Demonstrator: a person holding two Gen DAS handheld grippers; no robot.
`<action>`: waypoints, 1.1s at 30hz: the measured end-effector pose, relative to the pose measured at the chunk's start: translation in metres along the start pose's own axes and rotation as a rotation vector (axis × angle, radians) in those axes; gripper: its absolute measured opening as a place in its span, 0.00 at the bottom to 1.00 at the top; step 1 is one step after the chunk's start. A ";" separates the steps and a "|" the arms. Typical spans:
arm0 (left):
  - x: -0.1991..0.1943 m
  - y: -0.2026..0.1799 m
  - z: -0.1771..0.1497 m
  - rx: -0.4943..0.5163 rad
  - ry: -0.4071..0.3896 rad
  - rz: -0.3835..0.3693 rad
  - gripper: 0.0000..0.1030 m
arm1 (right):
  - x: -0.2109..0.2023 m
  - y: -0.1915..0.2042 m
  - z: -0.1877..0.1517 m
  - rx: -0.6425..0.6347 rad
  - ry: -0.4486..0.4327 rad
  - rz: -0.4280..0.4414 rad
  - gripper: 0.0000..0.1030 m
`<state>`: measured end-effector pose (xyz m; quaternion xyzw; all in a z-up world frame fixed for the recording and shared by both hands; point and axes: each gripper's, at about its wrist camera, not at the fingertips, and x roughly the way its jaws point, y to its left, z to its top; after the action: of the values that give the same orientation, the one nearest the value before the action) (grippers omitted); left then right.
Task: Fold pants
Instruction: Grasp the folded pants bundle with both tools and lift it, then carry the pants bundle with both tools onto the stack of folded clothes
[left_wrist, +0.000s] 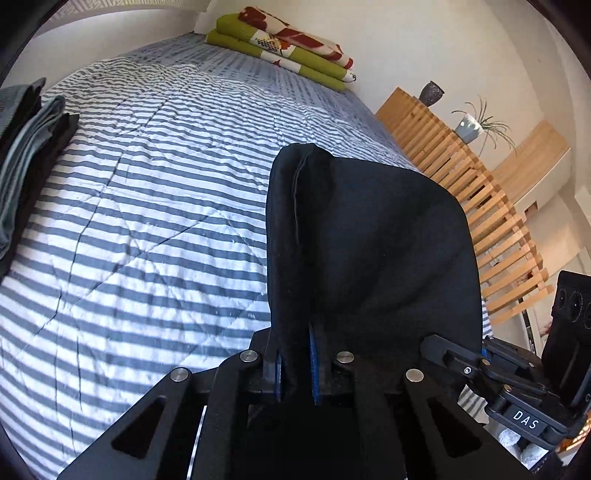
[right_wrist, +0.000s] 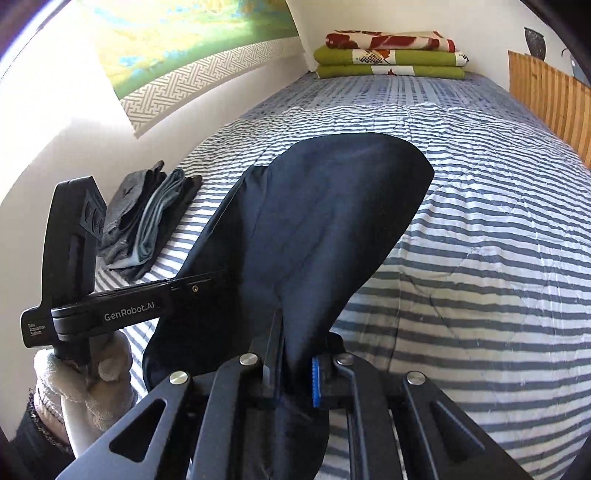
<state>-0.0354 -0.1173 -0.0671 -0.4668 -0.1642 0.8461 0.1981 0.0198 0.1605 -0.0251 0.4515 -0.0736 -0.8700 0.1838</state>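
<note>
Dark navy pants (left_wrist: 369, 236) hang lifted above a striped bed, bunched up in front of both cameras. My left gripper (left_wrist: 295, 365) is shut on an edge of the fabric, which rises between its fingers. In the right wrist view the same pants (right_wrist: 314, 229) billow up from my right gripper (right_wrist: 295, 369), which is shut on another edge. The left gripper's body (right_wrist: 122, 314) shows at the left of that view, held by a gloved hand (right_wrist: 81, 373). The right gripper's body (left_wrist: 517, 391) sits at the lower right of the left wrist view.
The bed has a grey and white striped quilt (left_wrist: 147, 221). A pile of folded dark and grey clothes (right_wrist: 147, 218) lies by the wall at its left side. Folded green and red blankets (right_wrist: 388, 55) are stacked at the far end. A wooden slatted rail (left_wrist: 480, 221) runs along the right.
</note>
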 end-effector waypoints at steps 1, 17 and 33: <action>-0.019 0.000 -0.005 -0.005 -0.017 -0.004 0.10 | -0.009 0.007 -0.005 -0.003 -0.006 0.007 0.09; -0.253 0.113 0.027 -0.086 -0.298 0.206 0.09 | -0.024 0.197 0.060 -0.195 -0.082 0.275 0.09; -0.280 0.329 0.169 -0.191 -0.325 0.411 0.08 | 0.185 0.359 0.202 -0.163 -0.025 0.419 0.09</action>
<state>-0.1042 -0.5556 0.0698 -0.3653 -0.1745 0.9129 -0.0516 -0.1502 -0.2495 0.0578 0.3994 -0.0976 -0.8213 0.3954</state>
